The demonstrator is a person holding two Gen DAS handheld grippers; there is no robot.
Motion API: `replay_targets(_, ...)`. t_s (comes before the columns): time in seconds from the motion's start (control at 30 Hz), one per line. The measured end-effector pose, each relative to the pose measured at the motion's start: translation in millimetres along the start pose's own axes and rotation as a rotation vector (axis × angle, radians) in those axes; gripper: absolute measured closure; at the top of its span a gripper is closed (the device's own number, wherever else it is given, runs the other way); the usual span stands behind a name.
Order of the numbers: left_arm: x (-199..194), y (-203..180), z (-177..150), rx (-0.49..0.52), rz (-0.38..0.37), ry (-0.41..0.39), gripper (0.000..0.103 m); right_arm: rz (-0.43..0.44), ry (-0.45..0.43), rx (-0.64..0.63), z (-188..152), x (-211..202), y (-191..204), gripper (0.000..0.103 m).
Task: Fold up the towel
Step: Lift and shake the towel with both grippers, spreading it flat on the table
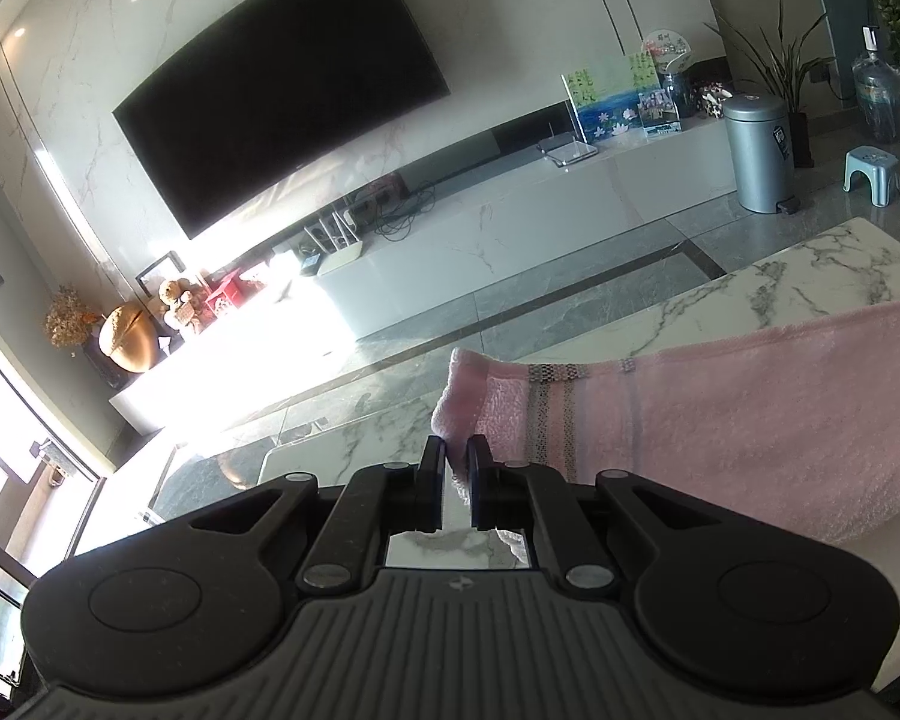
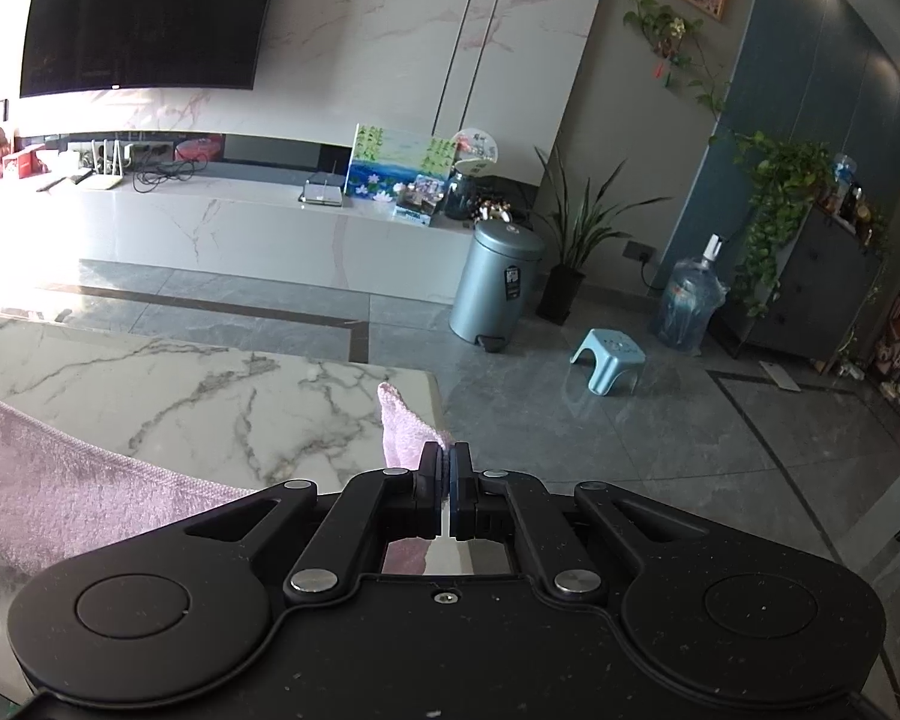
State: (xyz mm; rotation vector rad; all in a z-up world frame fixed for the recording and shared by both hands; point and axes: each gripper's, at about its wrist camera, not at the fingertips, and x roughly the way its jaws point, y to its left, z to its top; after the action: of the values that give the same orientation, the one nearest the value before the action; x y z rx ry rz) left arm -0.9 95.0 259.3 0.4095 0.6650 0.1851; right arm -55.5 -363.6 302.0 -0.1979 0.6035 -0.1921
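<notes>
Black left gripper (image 1: 456,453), ribbed grey housing, silver rivets, black right gripper (image 2: 447,459)

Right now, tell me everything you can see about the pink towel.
The pink towel looks like soft terry cloth, with a band of grey woven stripes near one end. It hangs stretched between the two grippers above the marble table. The left gripper pinches one corner, the right gripper the other, a tip poking up past its fingers. Its lower part is out of view.

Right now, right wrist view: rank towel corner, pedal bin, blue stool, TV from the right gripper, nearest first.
1. Towel corner: pinched in the right gripper.
2. Blue stool: on the floor, right of the gripper.
3. Pedal bin: by the cabinet's end.
4. TV: far wall, upper left.
</notes>
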Motion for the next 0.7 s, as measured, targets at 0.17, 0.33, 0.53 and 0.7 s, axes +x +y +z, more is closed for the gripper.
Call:
replay_targets(0.17, 6.7, 0.4, 19.0, 0.016, 0.016, -0.014, 0.096, -0.014, -0.012, -0.004, 15.8, 8.5, -3.7, 0.102)
replay_targets(0.33, 26.7, 1.9, 42.2, 0.014, 0.036, -0.011, 0.096, -0.023, -0.010, -0.007, 38.3, 34.0, -4.3, 0.103)
replay_targets(0.53, 50.3, 5.1, 71.1, 0.012, 0.059, -0.017, 0.096, -0.036, -0.019, 0.002, 69.1, 71.3, -5.4, 0.103)
replay_targets(0.7, 72.2, 5.0, 94.3, 0.016, 0.073, -0.029, 0.096, -0.052, -0.048, 0.017, 98.3, 102.5, -6.4, 0.103)
